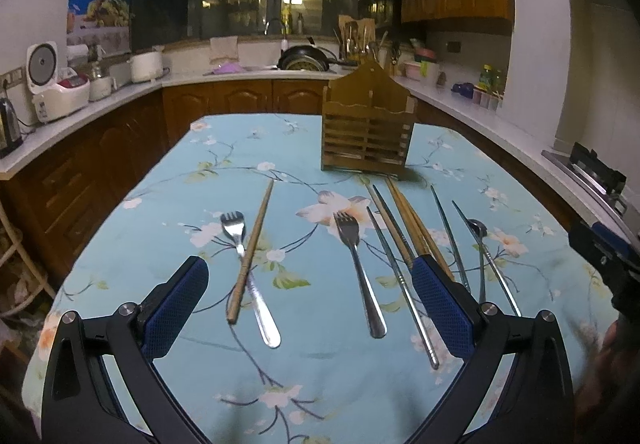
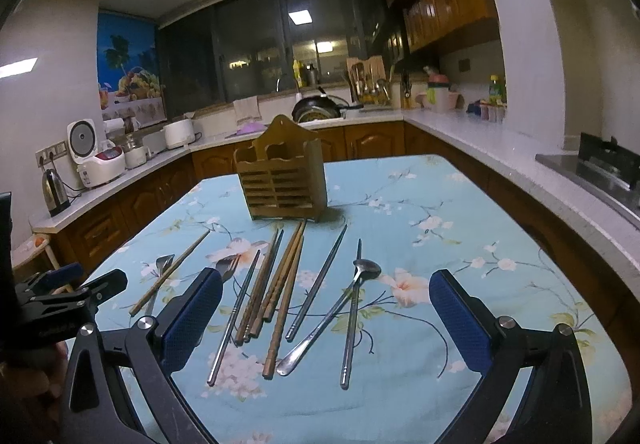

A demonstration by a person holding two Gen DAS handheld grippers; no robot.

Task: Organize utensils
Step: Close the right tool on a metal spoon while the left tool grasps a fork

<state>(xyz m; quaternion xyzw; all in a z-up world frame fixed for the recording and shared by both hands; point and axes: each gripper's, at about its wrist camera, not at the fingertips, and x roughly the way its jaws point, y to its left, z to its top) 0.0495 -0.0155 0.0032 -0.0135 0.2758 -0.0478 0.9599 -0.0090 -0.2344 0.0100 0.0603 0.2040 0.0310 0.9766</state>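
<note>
A slatted wooden utensil holder (image 1: 367,131) (image 2: 285,185) stands upright at the far middle of the table. In front of it lie two metal forks (image 1: 359,268) (image 1: 250,276), a lone wooden chopstick (image 1: 251,256) across the left fork, a bunch of wooden chopsticks (image 2: 280,292), several metal chopsticks (image 2: 316,284) and a metal spoon (image 2: 332,312). My left gripper (image 1: 310,276) hovers open above the forks, holding nothing. My right gripper (image 2: 326,296) hovers open above the chopsticks and spoon, also holding nothing.
The table wears a light blue floral cloth (image 1: 320,376). Kitchen counters wrap around it, with a rice cooker (image 1: 60,87) and kettle (image 1: 8,127) at left, a sink with a pan (image 1: 304,59) behind, and a stove (image 2: 600,171) at right. The other gripper (image 2: 52,296) shows at the left edge.
</note>
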